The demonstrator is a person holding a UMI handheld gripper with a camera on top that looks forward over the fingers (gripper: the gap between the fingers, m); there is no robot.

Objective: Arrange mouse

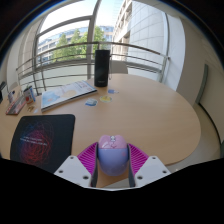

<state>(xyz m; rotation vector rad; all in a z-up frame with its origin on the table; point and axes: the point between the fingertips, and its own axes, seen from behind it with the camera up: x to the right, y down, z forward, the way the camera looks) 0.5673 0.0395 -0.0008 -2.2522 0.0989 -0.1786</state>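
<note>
A pale lilac mouse [112, 155] sits between my gripper's [112, 161] two fingers, whose pink pads [88, 158] press against its two sides. It seems held just above the round wooden table [150, 110]. A black mouse mat [43, 138] with a red pattern lies on the table to the left of the fingers.
A dark cylindrical tumbler [102, 65] stands at the table's far side. An open magazine [66, 93] lies at the far left, with small blue items [91, 102] next to it. A railing and windows stand beyond the table.
</note>
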